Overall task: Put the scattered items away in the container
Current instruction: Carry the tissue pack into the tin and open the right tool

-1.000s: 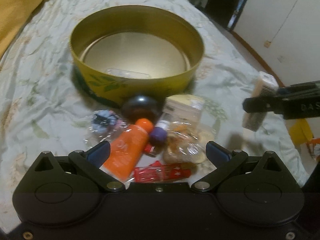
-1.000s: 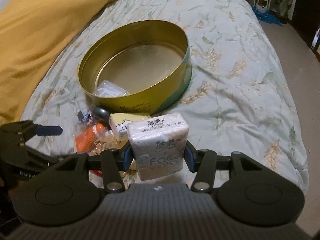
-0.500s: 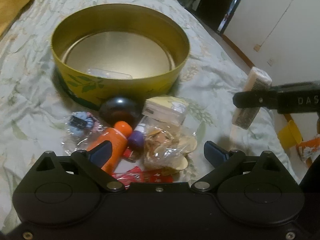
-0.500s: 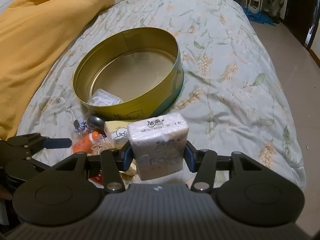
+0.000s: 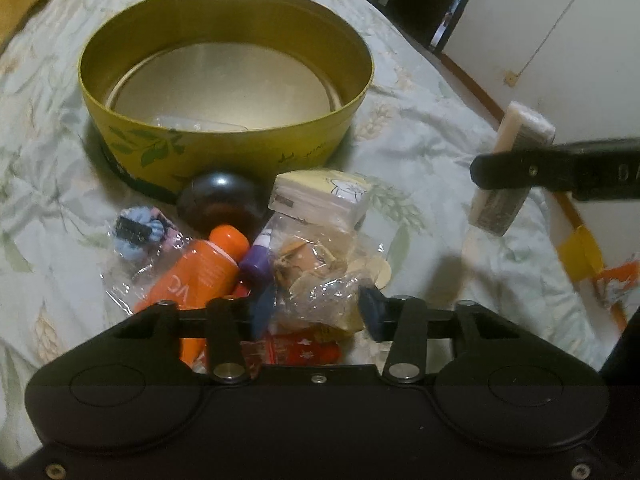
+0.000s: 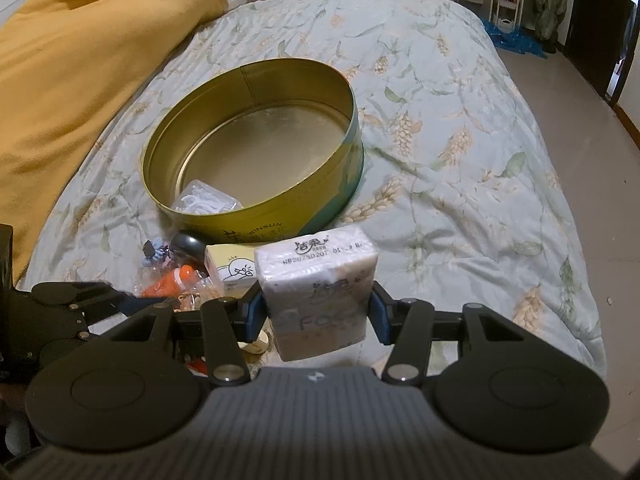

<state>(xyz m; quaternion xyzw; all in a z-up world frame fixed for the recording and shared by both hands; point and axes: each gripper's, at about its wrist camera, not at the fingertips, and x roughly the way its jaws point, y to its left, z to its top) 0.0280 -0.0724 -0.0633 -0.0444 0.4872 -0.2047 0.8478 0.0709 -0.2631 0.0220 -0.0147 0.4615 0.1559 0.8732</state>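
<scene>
A round yellow tin (image 5: pixel 240 148) sits open on the bed, with a clear packet of white bits (image 6: pixel 204 200) inside. In front of it lies a pile: clear snack bag (image 5: pixel 316 272), orange tube (image 5: pixel 200 272), black round case (image 5: pixel 222 196), yellow-white box (image 5: pixel 320 196), purple-capped bottle (image 5: pixel 256 264), red packet (image 5: pixel 304 350), bagged blue hair tie (image 5: pixel 136 232). My left gripper (image 5: pixel 316 308) hangs low over the pile, jaws closing with the snack bag between them. My right gripper (image 6: pixel 316 312) is shut on a white tissue pack (image 6: pixel 320 280), held in the air right of the pile.
A floral quilt (image 6: pixel 460 160) covers the bed. An orange blanket (image 6: pixel 80 80) is heaped along its left side. The bed edge drops to bare floor (image 6: pixel 600 80) on the right, near a white wall (image 5: pixel 560 40) and a yellow-orange item (image 5: pixel 580 252).
My left gripper has come lower and closer to the pile, and its jaws have narrowed from wide open to either side of the snack bag. The right gripper keeps hold of the tissue pack.
</scene>
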